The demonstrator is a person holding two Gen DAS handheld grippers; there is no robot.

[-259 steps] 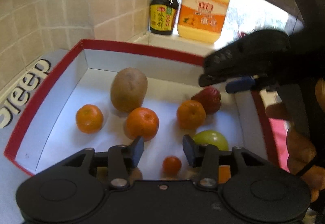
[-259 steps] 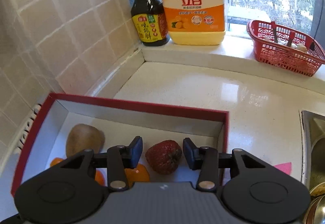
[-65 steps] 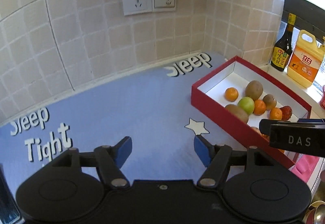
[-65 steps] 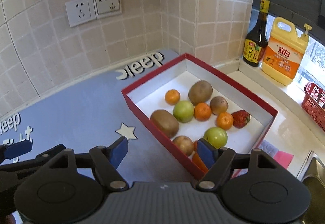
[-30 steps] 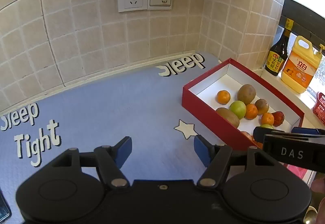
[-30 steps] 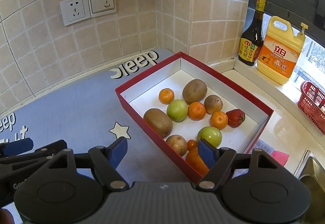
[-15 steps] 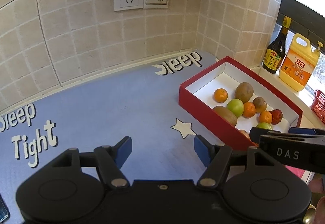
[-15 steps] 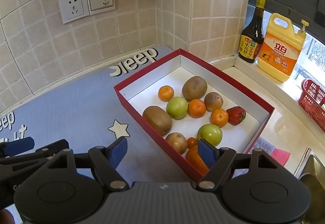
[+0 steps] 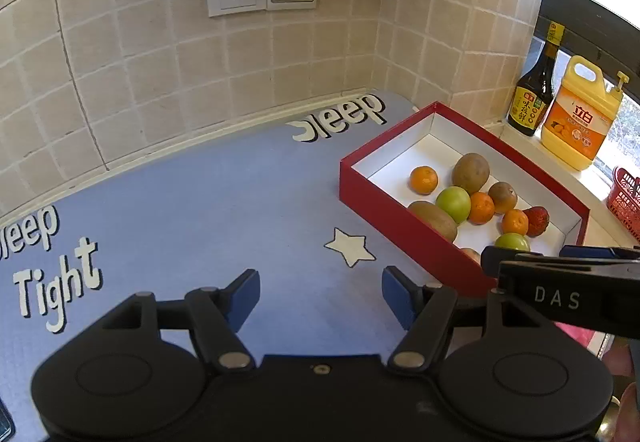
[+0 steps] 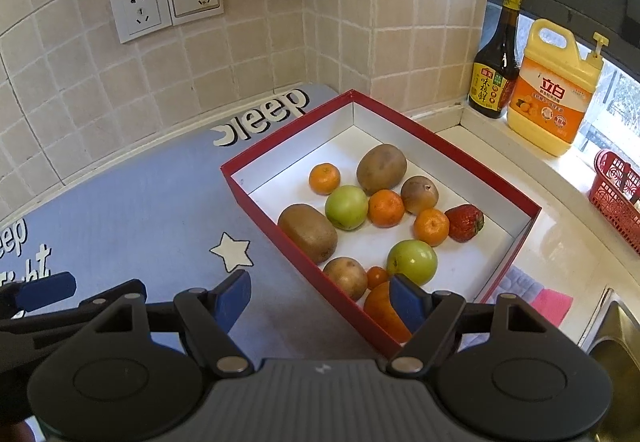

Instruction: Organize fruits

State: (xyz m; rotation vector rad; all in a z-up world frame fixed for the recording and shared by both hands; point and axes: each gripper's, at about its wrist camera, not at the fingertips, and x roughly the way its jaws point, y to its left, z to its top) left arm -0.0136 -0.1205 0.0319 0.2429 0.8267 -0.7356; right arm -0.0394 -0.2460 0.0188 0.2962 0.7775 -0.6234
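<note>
Compared with the views of half a second ago, both cameras are sitting slightly farther back and higher, so the red box (image 10: 516,238) is appearing a little smaller; its contents are lying in the same arrangement. The left gripper (image 9: 320,292) is hovering above the blue mat (image 9: 200,201) near the white star (image 9: 351,250), jaws spread wide and holding nothing. The right gripper (image 10: 320,300) is likewise hanging with jaws wide apart and empty, its right finger (image 10: 408,302) overlapping the near corner of the box.

All the fruit is resting inside the box, on its white floor: a large kiwi (image 10: 381,169) at the far side, a long kiwi (image 10: 307,233) against the left wall, two green apples (image 10: 346,207), three mandarins (image 10: 324,178), a strawberry (image 10: 464,222) toward the right, a small brown fruit (image 10: 419,194), another (image 10: 345,277) near the front, a tiny tomato (image 10: 377,276) beside it, and an orange fruit (image 10: 382,308) partly hidden behind the finger.

Beyond the box, a dark sauce bottle (image 10: 496,73) and a yellow detergent jug (image 10: 554,93) are standing side by side on the sill; a red basket (image 10: 616,197) is sitting at far right, a pink cloth (image 10: 550,304) beside the box's near right corner, and wall sockets (image 10: 166,7) on the tiles.
</note>
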